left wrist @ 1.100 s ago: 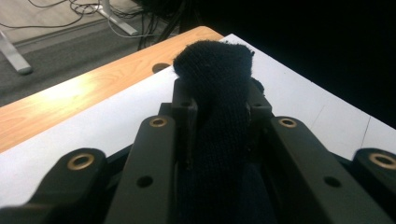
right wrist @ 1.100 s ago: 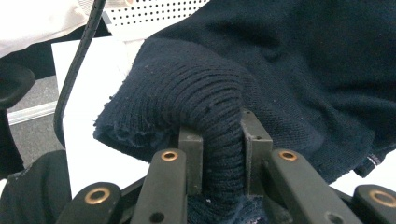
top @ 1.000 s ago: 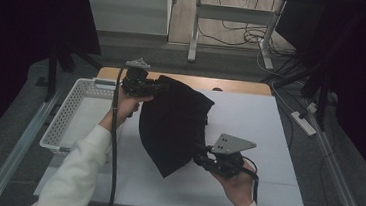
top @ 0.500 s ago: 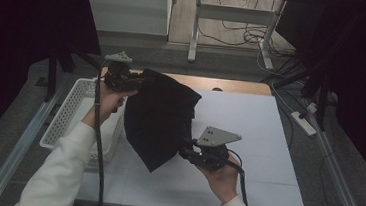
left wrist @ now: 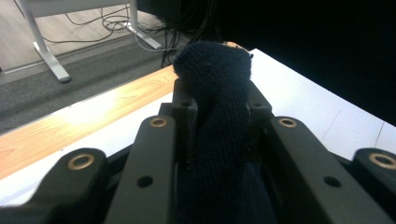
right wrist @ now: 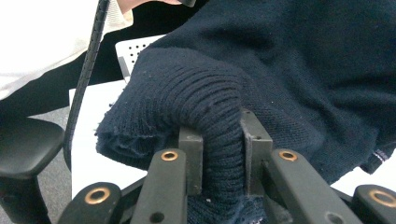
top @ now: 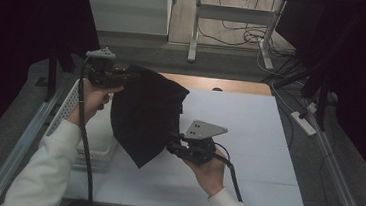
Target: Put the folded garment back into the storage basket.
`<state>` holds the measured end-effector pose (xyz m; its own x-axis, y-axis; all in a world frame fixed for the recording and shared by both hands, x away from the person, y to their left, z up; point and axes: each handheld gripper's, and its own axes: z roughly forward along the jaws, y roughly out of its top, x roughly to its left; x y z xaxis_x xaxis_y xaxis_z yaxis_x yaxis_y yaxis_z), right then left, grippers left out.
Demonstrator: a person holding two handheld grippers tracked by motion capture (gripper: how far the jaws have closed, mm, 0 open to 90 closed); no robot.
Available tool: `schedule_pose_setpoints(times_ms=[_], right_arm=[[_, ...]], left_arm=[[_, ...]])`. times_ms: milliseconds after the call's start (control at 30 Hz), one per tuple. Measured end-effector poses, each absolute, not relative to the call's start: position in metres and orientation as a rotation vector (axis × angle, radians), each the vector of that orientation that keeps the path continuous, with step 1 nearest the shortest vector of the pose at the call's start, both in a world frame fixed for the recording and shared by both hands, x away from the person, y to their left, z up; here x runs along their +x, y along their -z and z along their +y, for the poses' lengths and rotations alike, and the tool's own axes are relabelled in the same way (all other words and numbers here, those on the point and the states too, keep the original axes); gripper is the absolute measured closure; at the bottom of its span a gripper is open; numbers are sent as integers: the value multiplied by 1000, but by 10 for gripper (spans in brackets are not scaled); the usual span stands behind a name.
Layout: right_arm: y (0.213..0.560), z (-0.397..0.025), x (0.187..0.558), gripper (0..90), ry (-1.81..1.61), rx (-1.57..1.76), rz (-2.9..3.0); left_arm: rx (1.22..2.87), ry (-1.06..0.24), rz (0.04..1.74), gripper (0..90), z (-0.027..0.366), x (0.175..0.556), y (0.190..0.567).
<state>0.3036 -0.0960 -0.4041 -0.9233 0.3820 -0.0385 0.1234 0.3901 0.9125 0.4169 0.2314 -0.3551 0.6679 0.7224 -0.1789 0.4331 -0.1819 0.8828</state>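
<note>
Dark sweater held up between two tools

The left tool [top: 123, 76] pinches the dark knit sweater [top: 145, 112] at 11 o'clock; the right tool [top: 174, 146] clamps its ribbed edge at 4 o'clock, hanging over the white table [top: 248, 134] beside the perforated basket [top: 70, 105].

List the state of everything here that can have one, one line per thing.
Sweater: held up off the table, hanging between both grippers.
Left gripper: shut on a fold of the sweater.
Right gripper: shut on the ribbed edge.
Basket: on the table's left side, contents not clear.
Table: white top, bare on the right.
</note>
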Motion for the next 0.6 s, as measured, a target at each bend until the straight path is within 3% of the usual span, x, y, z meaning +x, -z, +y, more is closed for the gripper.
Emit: schedule_pose_setpoints(times_ms=[600], right_arm=[[398, -62, 311, 742, -1580, 392, 2431]], left_arm=[[1782, -385, 950, 724, 266, 405, 345]])
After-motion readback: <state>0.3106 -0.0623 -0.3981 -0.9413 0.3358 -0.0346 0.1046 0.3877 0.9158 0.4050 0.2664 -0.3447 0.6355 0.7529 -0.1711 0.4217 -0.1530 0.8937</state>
